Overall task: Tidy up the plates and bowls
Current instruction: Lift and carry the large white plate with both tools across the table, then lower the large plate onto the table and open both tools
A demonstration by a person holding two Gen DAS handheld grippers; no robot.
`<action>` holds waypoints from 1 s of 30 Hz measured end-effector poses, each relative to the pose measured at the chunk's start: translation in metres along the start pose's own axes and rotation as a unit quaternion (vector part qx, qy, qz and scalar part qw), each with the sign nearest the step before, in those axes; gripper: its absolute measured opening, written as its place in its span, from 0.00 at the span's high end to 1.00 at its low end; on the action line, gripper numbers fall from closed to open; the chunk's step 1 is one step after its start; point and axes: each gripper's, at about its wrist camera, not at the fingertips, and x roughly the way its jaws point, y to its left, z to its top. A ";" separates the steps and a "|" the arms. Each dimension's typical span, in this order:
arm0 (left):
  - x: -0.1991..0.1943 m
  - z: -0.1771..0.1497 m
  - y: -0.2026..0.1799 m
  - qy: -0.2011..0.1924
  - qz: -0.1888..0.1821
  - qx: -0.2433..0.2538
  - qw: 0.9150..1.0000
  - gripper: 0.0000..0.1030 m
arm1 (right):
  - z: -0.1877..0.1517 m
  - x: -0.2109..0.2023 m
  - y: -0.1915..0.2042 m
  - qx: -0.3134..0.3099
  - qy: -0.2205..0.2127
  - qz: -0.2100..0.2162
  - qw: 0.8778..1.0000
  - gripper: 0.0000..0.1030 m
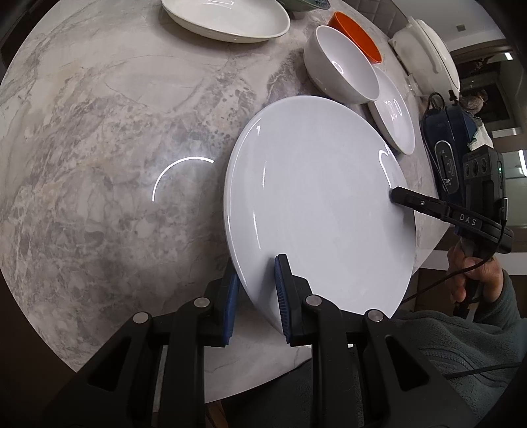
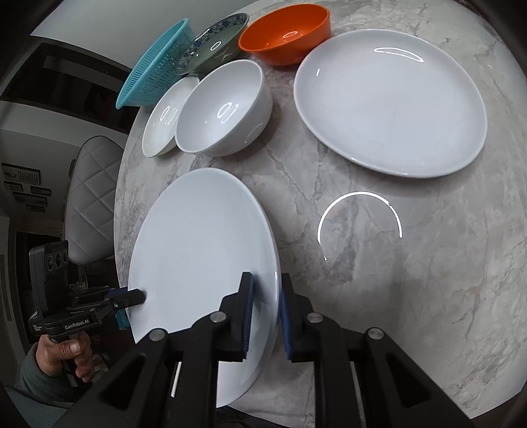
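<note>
A large white plate (image 1: 316, 204) (image 2: 201, 250) hangs tilted over the near edge of the round marble table (image 1: 98, 164). My left gripper (image 1: 257, 289) is shut on its rim, one blue pad on each face. On the opposite rim my right gripper (image 2: 266, 306) is shut in the same way. Each wrist view shows the other gripper on the plate's far edge: the right gripper (image 1: 395, 194) and the left gripper (image 2: 141, 296). Further back lie a second large white plate (image 2: 392, 102) (image 1: 227, 16), a white bowl (image 2: 224, 105) (image 1: 342, 66), an orange bowl (image 2: 286, 33) (image 1: 359, 33) and a small white plate (image 2: 161, 121) (image 1: 395, 115).
A blue-patterned bowl (image 2: 214, 42) and a teal colander (image 2: 154, 66) sit at the table's far edge. A white lidded appliance (image 1: 428, 56) and a dark blue device (image 1: 444, 148) stand beyond the table. A padded chair (image 2: 92, 197) is beside it. Bare marble (image 2: 378, 263) lies right of the held plate.
</note>
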 end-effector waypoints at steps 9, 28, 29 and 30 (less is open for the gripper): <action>0.025 0.002 -0.005 0.007 0.008 0.007 1.000 0.81 | -0.007 0.012 -0.015 0.003 -0.001 0.004 1.000 0.83; 0.019 -0.001 -0.006 -0.041 -0.012 -0.039 0.998 0.64 | -0.017 0.015 -0.010 -0.071 -0.009 -0.026 0.997 0.61; 0.011 0.000 -0.008 -0.063 -0.014 -0.042 0.997 0.51 | -0.018 0.011 -0.012 -0.068 -0.013 -0.027 0.997 0.48; 0.002 0.000 -0.012 -0.088 -0.016 -0.042 0.995 0.39 | -0.018 0.006 -0.013 -0.066 -0.020 -0.025 0.997 0.44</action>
